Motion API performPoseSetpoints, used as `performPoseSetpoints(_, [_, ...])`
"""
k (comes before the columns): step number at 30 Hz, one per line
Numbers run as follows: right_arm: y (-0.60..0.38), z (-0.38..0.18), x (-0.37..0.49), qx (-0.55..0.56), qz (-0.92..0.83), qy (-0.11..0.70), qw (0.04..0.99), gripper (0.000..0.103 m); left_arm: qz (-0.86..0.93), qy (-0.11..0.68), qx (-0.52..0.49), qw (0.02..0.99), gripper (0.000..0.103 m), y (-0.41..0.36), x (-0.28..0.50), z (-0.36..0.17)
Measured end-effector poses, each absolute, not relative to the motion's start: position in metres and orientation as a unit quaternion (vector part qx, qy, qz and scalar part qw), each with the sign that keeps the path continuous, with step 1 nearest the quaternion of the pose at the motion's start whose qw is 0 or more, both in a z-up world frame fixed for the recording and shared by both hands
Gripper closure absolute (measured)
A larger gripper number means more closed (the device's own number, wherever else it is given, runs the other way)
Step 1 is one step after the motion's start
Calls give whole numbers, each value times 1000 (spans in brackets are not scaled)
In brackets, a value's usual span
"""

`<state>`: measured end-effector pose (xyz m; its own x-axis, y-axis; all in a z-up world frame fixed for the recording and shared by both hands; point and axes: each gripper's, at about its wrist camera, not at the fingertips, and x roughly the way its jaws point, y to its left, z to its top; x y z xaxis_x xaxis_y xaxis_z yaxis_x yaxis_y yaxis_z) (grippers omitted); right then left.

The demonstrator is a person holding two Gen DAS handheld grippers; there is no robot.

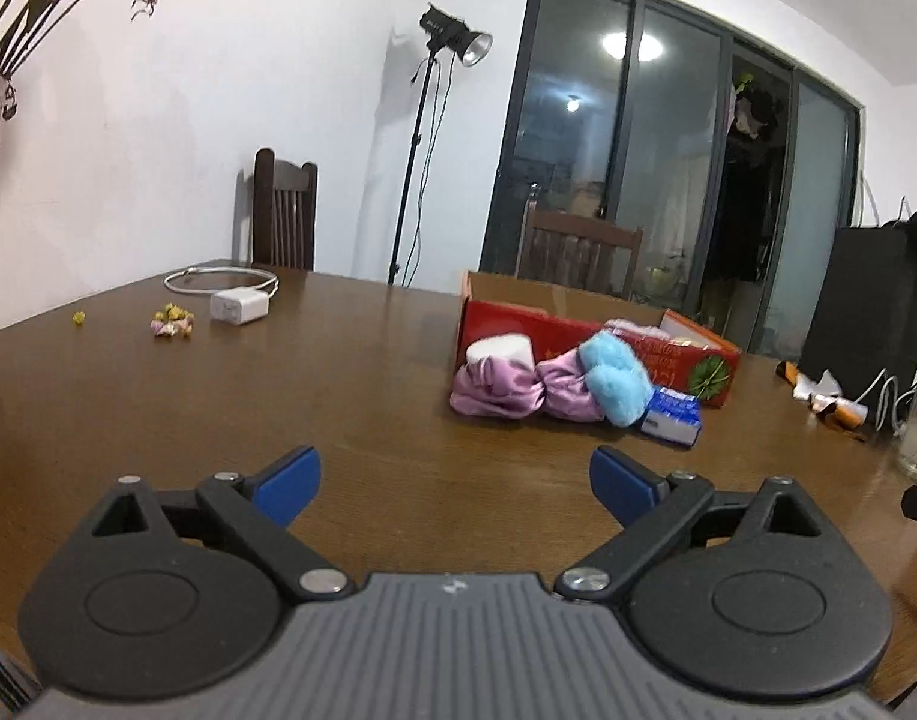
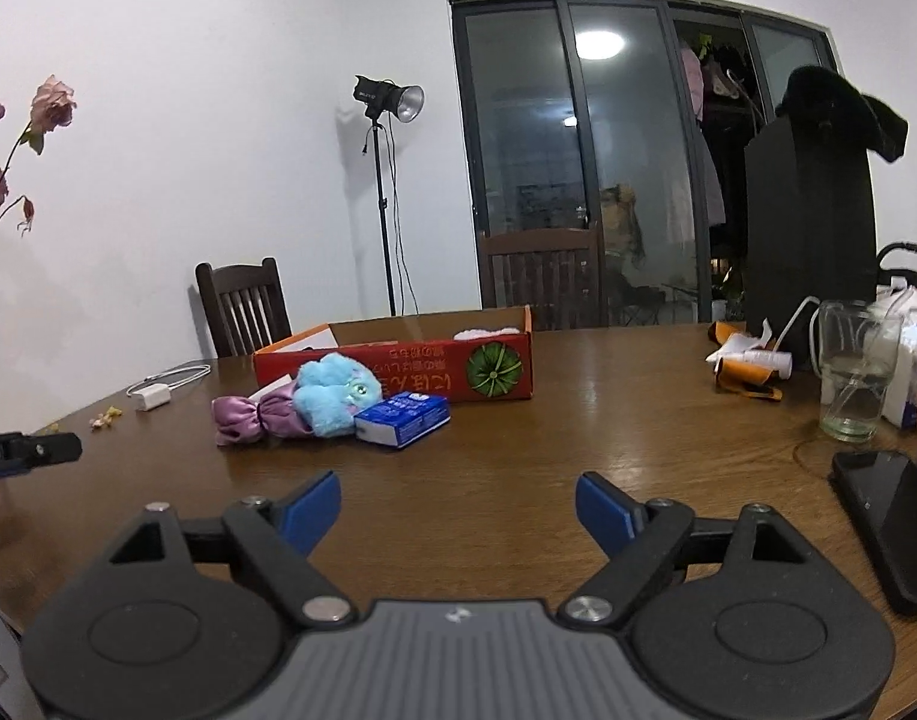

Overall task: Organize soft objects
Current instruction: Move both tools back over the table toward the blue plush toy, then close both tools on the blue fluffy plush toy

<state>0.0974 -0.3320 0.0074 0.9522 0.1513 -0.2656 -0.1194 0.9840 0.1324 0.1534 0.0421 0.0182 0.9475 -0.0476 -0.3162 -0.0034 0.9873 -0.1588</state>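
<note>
Wooden table (image 2: pixel 578 420) bears charger (image 2: pixel 152 397), glass (image 2: pixel 854 378), phone (image 2: pixel 878 510).

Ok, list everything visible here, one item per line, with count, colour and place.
table: one, brown wood, underneath everything
box: one, red cardboard, open, mid-table
satin bundle: one, purple, before the box
plush toy: one, light blue, against the bundle
tissue pack: one, blue-white, beside the plush
charger: one, white, with cable, far left
glass jar: one, clear, right
phone: one, black, right edge
chairs: two, dark wood, behind table
studio light: one, black, on stand
left claw: open, empty
right claw: open, empty
</note>
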Motion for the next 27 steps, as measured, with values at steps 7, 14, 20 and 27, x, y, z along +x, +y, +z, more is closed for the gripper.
performPoseSetpoints(7, [-324,2,115,58,80,157,983,18,-31,171,-76,982,5,41,173,22])
performPoseSetpoints(14, [-324,30,172,75,164,149,972,17,-80,178,-7,981,3,12,249,47])
performPoseSetpoints(20, [-308,45,251,76,196,189,959,17,-111,193,5,975,3,2,304,48])
performPoseSetpoints(27, [-286,55,339,67,204,223,951,19,-122,185,8,975,3,7,351,35])
